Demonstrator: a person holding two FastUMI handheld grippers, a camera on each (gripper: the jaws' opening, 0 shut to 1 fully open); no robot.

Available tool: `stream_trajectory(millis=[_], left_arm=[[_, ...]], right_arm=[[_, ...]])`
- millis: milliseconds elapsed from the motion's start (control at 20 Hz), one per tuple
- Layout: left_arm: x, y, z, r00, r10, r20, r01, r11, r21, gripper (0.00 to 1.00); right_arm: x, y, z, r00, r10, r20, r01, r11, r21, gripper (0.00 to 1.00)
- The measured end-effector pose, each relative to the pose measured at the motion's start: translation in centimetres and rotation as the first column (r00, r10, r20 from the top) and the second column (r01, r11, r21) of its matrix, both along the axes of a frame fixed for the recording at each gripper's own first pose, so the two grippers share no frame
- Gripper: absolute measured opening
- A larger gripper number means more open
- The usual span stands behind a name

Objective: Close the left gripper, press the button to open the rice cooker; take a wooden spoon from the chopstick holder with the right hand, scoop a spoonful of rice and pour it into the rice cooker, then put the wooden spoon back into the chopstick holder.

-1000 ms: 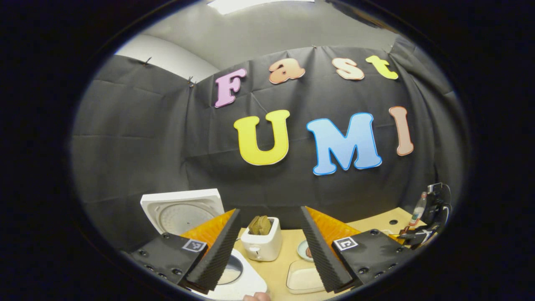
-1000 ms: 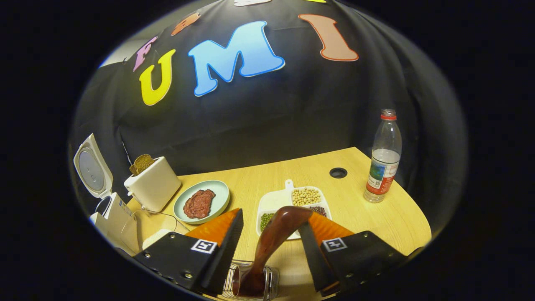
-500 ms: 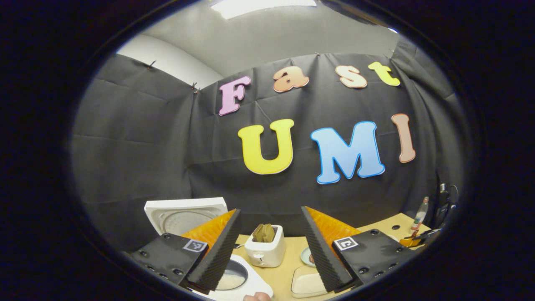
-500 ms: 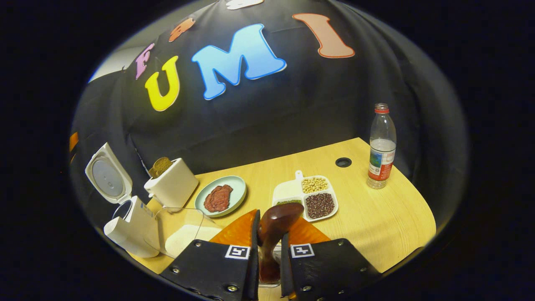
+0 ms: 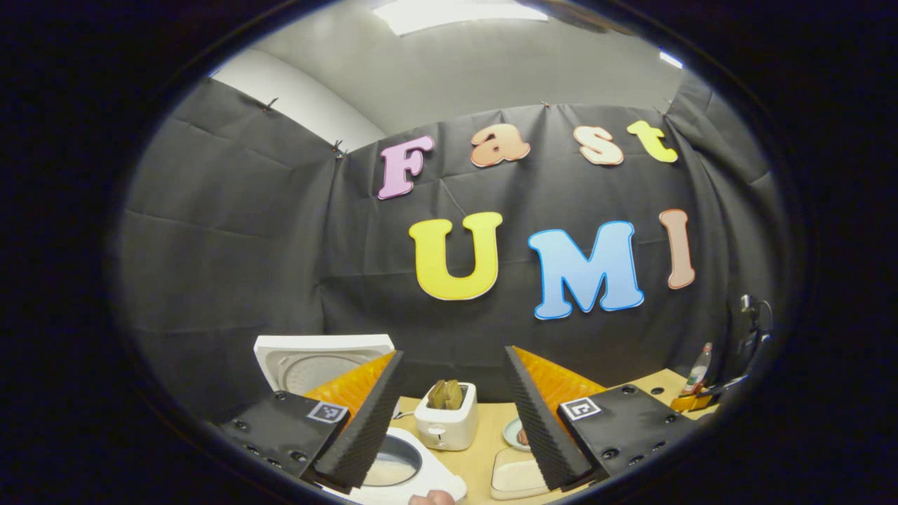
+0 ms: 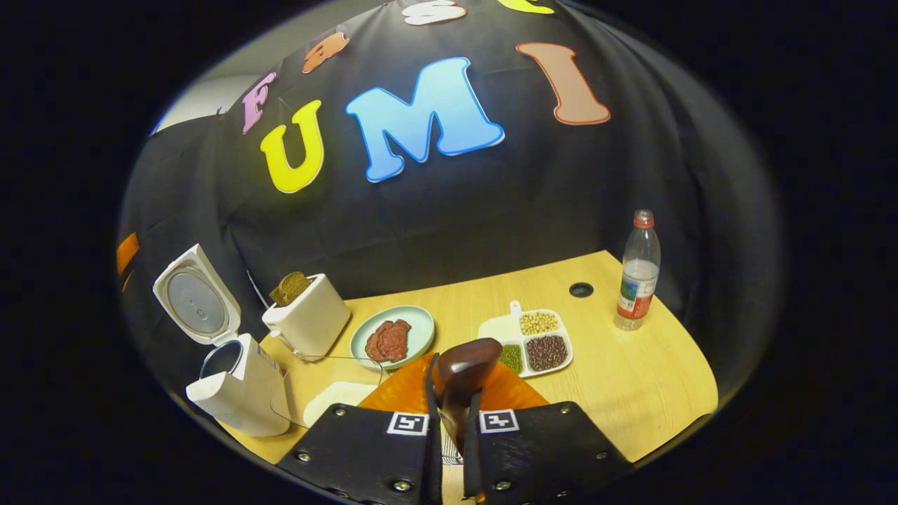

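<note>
My right gripper [image 6: 454,393] is shut on the dark wooden spoon [image 6: 464,359], whose rounded end sticks up between the fingers; the chopstick holder below is hidden by them. The white rice cooker [image 6: 235,393] stands at the left with its lid [image 6: 196,294] raised. A clear box of rice [image 6: 337,394] lies beside it. In the left gripper view the cooker's lid [image 5: 319,354] is up and the pot's mouth [image 5: 391,466] shows below my left gripper [image 5: 452,352], which is open and holds nothing. The rice box [image 5: 515,473] lies to its right.
A white toaster [image 6: 306,320] with bread, a green plate of meat [image 6: 391,337], a divided dish of beans [image 6: 531,342] and a water bottle [image 6: 637,280] stand on the wooden table [image 6: 631,379]. A fingertip [image 5: 429,499] shows at the bottom of the left gripper view.
My right gripper has shut on the spoon and risen with it; the holder has dropped out of sight. The left gripper stays open and has drawn back a little from the cooker.
</note>
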State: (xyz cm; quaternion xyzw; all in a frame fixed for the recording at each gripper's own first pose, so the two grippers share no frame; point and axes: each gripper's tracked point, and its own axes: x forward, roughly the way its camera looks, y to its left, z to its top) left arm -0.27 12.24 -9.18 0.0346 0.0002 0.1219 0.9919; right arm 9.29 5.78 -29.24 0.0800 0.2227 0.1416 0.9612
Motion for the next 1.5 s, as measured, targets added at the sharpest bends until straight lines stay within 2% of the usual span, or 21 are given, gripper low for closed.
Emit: stream_trajectory(millis=[150, 300, 350, 400, 650, 800, 1150, 1350, 1500], left_arm=[[-0.2, -0.4, -0.1, 0.999, -0.032, 0.008, 0.032, 0.999, -0.013, 0.95], [-0.8, -0.1, -0.3, 1.000, -0.029, 0.010, 0.029, 0.999, -0.032, 0.90], [-1.0, -0.2, -0.5, 0.999, -0.033, 0.012, 0.033, 0.999, -0.043, 0.90], [-1.2, -0.1, -0.7, 0.999, -0.037, 0.012, 0.037, 0.998, -0.048, 0.99], [-1.8, 1.8, -0.6, 0.999, -0.032, 0.024, 0.033, 0.998, -0.044, 0.99], [-2.2, 2.9, -0.7, 0.999, -0.044, 0.015, 0.044, 0.998, -0.037, 0.99], [-4.6, 6.2, -1.8, 1.000, -0.016, -0.018, 0.016, 1.000, -0.025, 0.99], [-5.6, 7.9, -2.3, 1.000, 0.004, -0.029, -0.005, 0.999, -0.037, 0.99], [-6.2, 8.9, -2.9, 0.999, 0.018, -0.040, -0.019, 0.999, -0.048, 0.99]], right_arm=[[0.2, 3.4, 4.8, 0.996, 0.057, 0.062, -0.059, 0.998, 0.037, 0.12], [0.6, 8.5, 6.5, 0.989, 0.121, 0.088, -0.129, 0.988, 0.083, 0.12], [0.8, 10.6, 6.1, 0.986, 0.146, 0.086, -0.153, 0.984, 0.088, 0.12], [1.1, 12.5, 5.3, 0.982, 0.167, 0.084, -0.174, 0.981, 0.085, 0.12], [2.2, 19.2, -0.2, 0.974, 0.224, 0.045, -0.225, 0.973, 0.041, 0.12], [2.9, 21.0, -2.7, 0.975, 0.217, 0.044, -0.217, 0.976, -0.010, 0.12], [3.1, 23.5, -7.1, 0.976, 0.217, 0.029, -0.212, 0.970, -0.124, 0.12], [2.4, 25.6, -8.2, 0.973, 0.229, 0.020, -0.225, 0.966, -0.128, 0.12], [1.5, 26.8, -8.5, 0.972, 0.235, -0.004, -0.235, 0.968, -0.086, 0.12]])
